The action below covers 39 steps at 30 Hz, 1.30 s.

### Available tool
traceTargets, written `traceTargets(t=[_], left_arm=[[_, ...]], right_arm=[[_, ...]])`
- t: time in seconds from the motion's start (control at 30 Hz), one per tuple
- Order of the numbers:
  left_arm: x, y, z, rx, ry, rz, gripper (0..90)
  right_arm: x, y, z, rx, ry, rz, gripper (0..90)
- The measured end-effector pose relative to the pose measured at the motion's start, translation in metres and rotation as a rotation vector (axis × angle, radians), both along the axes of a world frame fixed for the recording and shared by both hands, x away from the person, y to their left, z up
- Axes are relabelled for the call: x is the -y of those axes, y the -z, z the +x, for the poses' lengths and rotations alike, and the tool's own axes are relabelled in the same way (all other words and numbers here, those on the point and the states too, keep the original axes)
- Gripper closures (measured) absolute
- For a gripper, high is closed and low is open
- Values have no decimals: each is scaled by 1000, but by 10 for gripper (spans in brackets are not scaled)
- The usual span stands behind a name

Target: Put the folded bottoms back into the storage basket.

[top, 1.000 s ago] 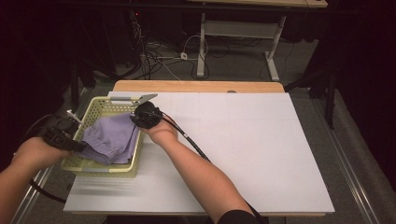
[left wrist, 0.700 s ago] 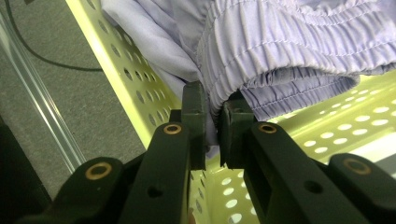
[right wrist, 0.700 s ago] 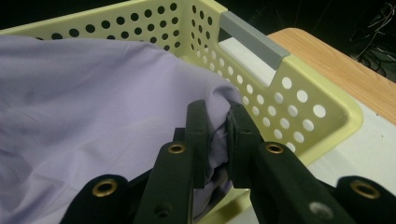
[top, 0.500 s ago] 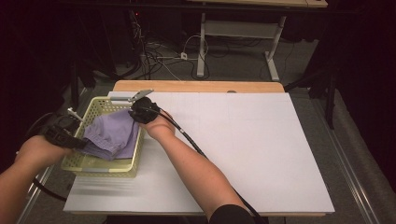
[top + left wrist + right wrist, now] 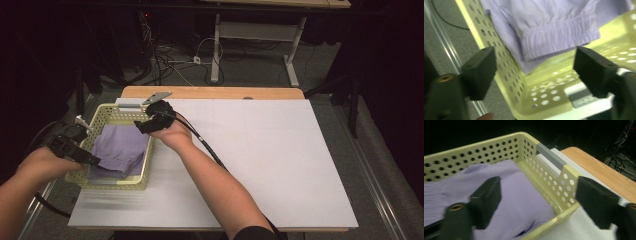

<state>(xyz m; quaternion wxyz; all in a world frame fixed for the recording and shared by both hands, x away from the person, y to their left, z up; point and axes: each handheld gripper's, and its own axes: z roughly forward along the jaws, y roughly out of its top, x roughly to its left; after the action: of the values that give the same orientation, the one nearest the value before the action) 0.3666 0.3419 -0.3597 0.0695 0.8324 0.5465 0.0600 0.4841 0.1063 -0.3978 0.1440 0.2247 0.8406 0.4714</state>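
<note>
— Left gripper (image 5: 85, 156)? Lower left of frame, at the yellow perforated basket's (image 5: 112, 182) near corner, jaws spread, empty.
— Right gripper (image 5: 145, 125)? Forearm angled up-left, over the basket's far-right rim, jaws spread. Lilac garment (image 5: 120, 150) inside.

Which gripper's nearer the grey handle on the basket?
Right. The right gripper hovers over the basket's far corner beside the grey handle; the left gripper is at the opposite, near end.

A crumpled lilac garment (image 5: 120, 150) lies inside the yellow perforated basket (image 5: 145, 167).
</note>
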Motion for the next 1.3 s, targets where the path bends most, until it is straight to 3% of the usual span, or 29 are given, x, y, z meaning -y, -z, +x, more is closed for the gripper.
traceTargets(t=[0.2,0.27,0.4,0.67,0.93,1.07,1.3], left_arm=[[10,-4,-2,-19,7,2,30],[14,-4,-2,-31,2,9,0],[21,-2,0,-47,4,3,0],[34,11,3,-90,22,11,0],[47,18,5,-113,31,-11,0],[56,18,5,-106,48,8,0],[71,16,7,-111,71,4,0]], right_arm=[[21,-11,-17,20,-16,25,38],[28,-12,-21,5,-19,36,2],[41,-9,-27,-9,-13,55,2],[61,7,-33,-28,15,43,2],[84,20,-38,-19,49,29,2],[98,25,-43,-17,69,29,2],[125,36,-54,-23,115,20,2]])
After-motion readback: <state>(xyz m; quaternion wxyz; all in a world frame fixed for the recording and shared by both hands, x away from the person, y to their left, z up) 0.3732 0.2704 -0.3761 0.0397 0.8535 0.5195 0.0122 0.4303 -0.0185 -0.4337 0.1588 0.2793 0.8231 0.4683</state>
